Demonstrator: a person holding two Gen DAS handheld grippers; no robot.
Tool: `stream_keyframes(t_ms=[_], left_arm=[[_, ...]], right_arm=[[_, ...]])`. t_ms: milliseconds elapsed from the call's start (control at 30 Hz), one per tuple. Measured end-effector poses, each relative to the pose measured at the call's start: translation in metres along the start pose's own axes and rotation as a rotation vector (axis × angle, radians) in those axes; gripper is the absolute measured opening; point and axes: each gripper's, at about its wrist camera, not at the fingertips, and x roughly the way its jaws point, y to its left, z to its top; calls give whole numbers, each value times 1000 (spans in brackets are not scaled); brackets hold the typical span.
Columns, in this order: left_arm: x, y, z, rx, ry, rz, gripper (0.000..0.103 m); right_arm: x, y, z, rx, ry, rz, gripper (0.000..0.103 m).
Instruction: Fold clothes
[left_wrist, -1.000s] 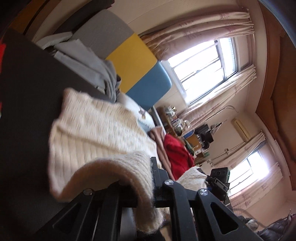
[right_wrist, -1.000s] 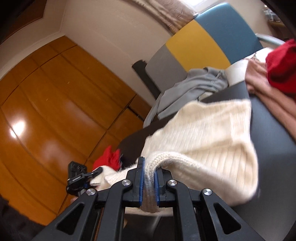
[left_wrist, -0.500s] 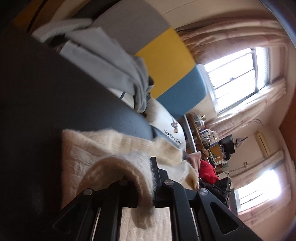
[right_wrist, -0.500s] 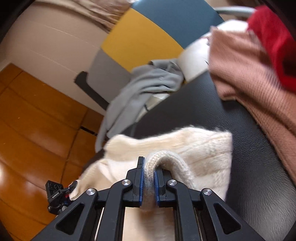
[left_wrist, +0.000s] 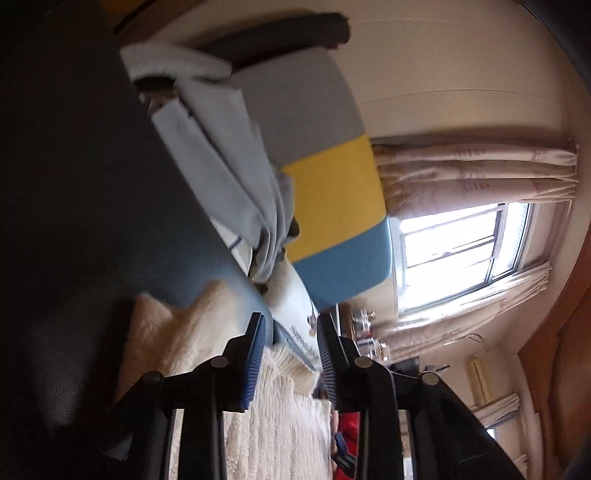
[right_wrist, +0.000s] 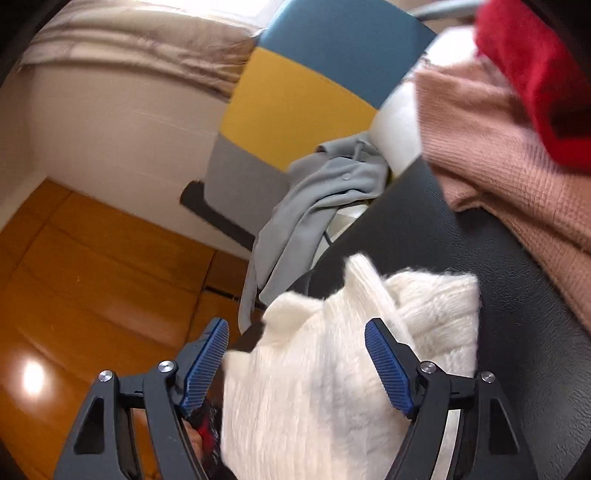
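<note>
1. The left hand-held gripper (left_wrist: 291, 332) stands with its 2 blue-padded fingers spread apart; nothing is clamped between them.
2. The right hand-held gripper (right_wrist: 295, 350) stands with its jaws spread wide; nothing is clamped between them.
3. The cream ribbed knit sweater (right_wrist: 332, 376) lies bunched on the black leather-like seat surface (right_wrist: 517, 295), below and between the fingers of both grippers.
4. A light grey garment (right_wrist: 306, 206) drapes over the far edge of the seat surface, against the grey, yellow and blue padded backrest (right_wrist: 295, 92).
5. A dusty-pink knit garment (right_wrist: 498, 147) lies at the right, with a red fuzzy garment (right_wrist: 535, 74) on top of it.
6. A bright window with beige curtains (left_wrist: 461, 240) appears in the left wrist view.
</note>
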Motion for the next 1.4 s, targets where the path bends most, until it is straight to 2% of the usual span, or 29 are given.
stream_keyframes(t_ms=[100,167,233,267,300,333,367,433,533,633,767,833,933,1000,1067,1133,1400], left_arm=[[13,-27,-16,215,81,94,30],[39,-43,-34,369,160,175,30],[69,-49,-59,528,249,278,30],[84,-41,-73,550,312,327,29],[88,-33,-84,554,335,345,28],[82,-28,-90,553,316,340,28],[75,-23,-96,553,297,335,26],[61,-15,-108,551,269,325,22],[37,-9,-122,558,270,322,20],[21,-15,-134,609,314,363,21],[-3,-18,-143,687,360,435,21],[-17,-27,-146,715,328,506,21],[-26,-52,-161,738,255,552,21],[-21,-63,-175,713,257,545,23],[-1,-71,-197,754,304,593,24],[21,-79,-220,807,358,653,24],[57,-92,-232,843,379,720,25]], right_arm=[[-1,25,-11,-124,39,-7,78],[12,42,-20,-224,91,-40,78],[29,51,-35,-326,157,-135,78],[40,51,-44,-371,194,-201,78],[52,41,-52,-382,225,-270,79],[52,32,-62,-380,199,-273,79],[43,30,-72,-411,121,-243,79],[30,32,-88,-436,113,-241,79],[11,38,-109,-415,96,-261,78],[-13,53,-131,-315,55,-306,78],[-46,81,-165,-361,19,-277,80],[-53,84,-174,-395,39,-283,82],[-58,78,-179,-444,96,-310,82],[-61,72,-183,-468,141,-317,83],[-60,56,-193,-451,229,-265,83],[-61,48,-202,-452,273,-230,83],[-95,28,-208,-384,240,-97,84]])
